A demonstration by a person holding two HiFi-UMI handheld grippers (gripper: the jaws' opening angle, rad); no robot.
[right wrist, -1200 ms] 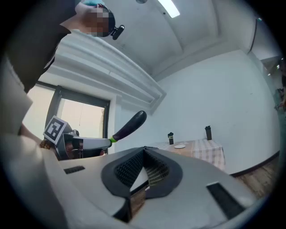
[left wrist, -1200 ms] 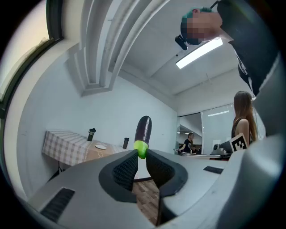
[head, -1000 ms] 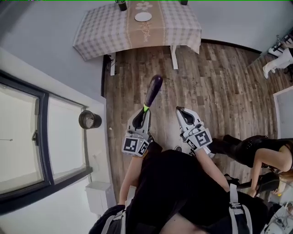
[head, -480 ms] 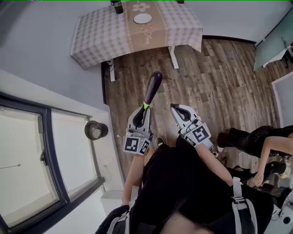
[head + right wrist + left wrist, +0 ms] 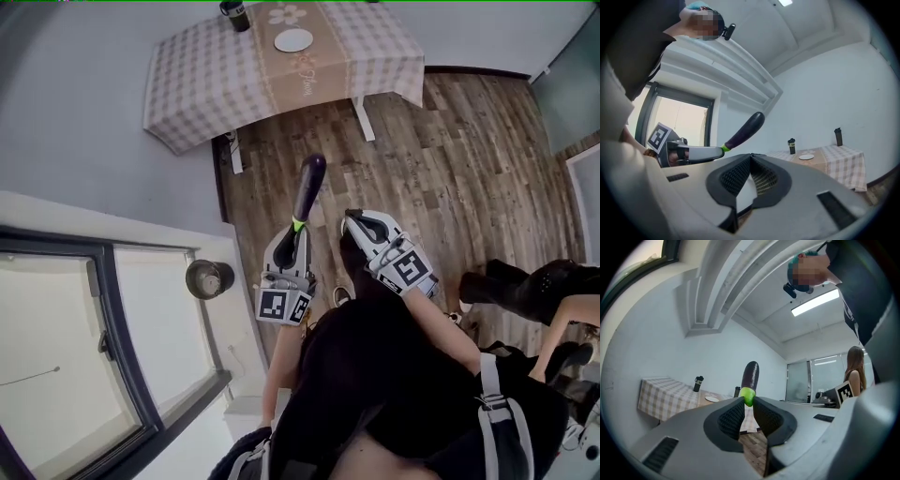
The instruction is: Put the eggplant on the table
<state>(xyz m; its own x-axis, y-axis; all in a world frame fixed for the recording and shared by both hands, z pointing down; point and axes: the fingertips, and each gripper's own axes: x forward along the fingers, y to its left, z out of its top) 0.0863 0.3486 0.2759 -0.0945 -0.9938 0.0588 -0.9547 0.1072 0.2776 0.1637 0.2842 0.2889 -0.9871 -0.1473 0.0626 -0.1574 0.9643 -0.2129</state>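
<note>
A long dark purple eggplant (image 5: 307,186) sticks out level from my left gripper (image 5: 297,226), which is shut on its green stem end. In the left gripper view the eggplant (image 5: 750,375) rises just past the jaws, stem (image 5: 747,396) pinched between the pads. My right gripper (image 5: 350,219) travels beside it, shut and empty; its jaws meet at the tips (image 5: 750,156). The right gripper view also shows the eggplant (image 5: 746,129). The table (image 5: 202,80), with a checked cloth and tan runner, stands ahead across the wooden floor, with bare floor between it and both grippers.
On the table are a white plate (image 5: 293,39) and a dark bottle (image 5: 232,11). A large window (image 5: 75,347) and a sill with a round pot (image 5: 208,278) lie to the left. A person in black (image 5: 534,292) crouches at the right.
Both grippers have moved forward over the floor toward the table, the eggplant still held in the left one. The window and the pot have slid back in view.
</note>
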